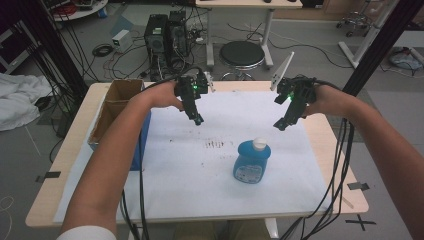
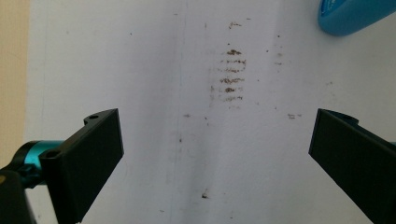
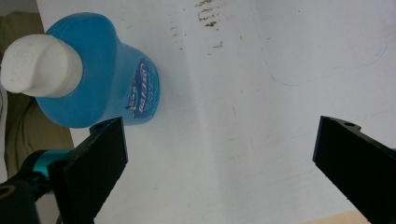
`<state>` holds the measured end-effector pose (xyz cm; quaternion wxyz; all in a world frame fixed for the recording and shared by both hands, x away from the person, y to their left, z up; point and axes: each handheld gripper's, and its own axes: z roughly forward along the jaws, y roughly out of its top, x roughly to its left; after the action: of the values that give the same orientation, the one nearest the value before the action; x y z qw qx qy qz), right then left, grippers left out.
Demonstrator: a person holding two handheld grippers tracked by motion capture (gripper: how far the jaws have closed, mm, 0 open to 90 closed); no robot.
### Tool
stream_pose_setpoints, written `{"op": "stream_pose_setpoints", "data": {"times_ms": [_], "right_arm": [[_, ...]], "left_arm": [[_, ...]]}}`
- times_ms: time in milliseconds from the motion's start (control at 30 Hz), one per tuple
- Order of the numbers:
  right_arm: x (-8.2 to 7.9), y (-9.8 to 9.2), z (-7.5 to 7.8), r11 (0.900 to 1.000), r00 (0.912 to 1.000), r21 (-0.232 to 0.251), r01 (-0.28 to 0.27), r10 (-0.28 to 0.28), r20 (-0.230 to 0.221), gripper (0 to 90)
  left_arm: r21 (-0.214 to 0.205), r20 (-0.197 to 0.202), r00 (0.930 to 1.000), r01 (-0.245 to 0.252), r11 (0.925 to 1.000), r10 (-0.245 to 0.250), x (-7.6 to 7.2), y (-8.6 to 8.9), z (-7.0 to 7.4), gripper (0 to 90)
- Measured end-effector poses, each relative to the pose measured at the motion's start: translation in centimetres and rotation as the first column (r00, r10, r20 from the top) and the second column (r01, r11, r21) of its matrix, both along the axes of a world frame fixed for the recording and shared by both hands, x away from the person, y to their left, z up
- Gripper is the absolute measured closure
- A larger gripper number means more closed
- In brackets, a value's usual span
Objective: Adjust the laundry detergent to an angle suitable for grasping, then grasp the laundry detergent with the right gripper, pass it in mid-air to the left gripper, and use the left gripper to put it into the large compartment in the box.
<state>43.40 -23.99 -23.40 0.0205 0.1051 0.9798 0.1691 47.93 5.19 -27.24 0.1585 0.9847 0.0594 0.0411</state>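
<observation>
Blue bottle (image 1: 251,161) with white cap (image 1: 259,144) stands upright on the white sheet (image 1: 190,170) that covers the table, right of centre and toward the near edge. A patch of brown smudges (image 1: 216,144) marks the sheet just left of it, toward the middle.

Left gripper (image 1: 198,120) hangs above the sheet toward the far left, jaws spread wide, nothing between them. Right gripper (image 1: 281,125) hangs above the far right part, jaws likewise wide apart and empty; in its own view the bottle sits off to one side of the jaws, not between them.

Judgement: approach stage, no contact yet. The right gripper is nearer. Next move calls for swinging it over so the bottle's body lies between the jaws, descending, then closing; the rounded body may slip if gripped too high.

A cardboard box (image 1: 116,105) sits at the far left edge.
</observation>
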Motion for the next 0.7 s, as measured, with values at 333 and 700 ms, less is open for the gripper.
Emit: {"op": "stream_pose_setpoints", "data": {"times_ms": [333,700], "right_arm": [[-0.3,-0.2,0.2,1.0,1.0,0.003,0.003,-0.003,0.004,2.1],[-2.1,-1.2,-0.7,0.9999,0.9999,0.002,0.01,-0.01,0.001,2.1]], "left_arm": [[-0.006,0.007,1.0,-0.006,1.0,0.006,-0.2,0.1,0.2,3.0],[-0.003,0.004,1.0,0.002,1.0,-0.002,-0.5,0.2,0.0,3.0]]}}
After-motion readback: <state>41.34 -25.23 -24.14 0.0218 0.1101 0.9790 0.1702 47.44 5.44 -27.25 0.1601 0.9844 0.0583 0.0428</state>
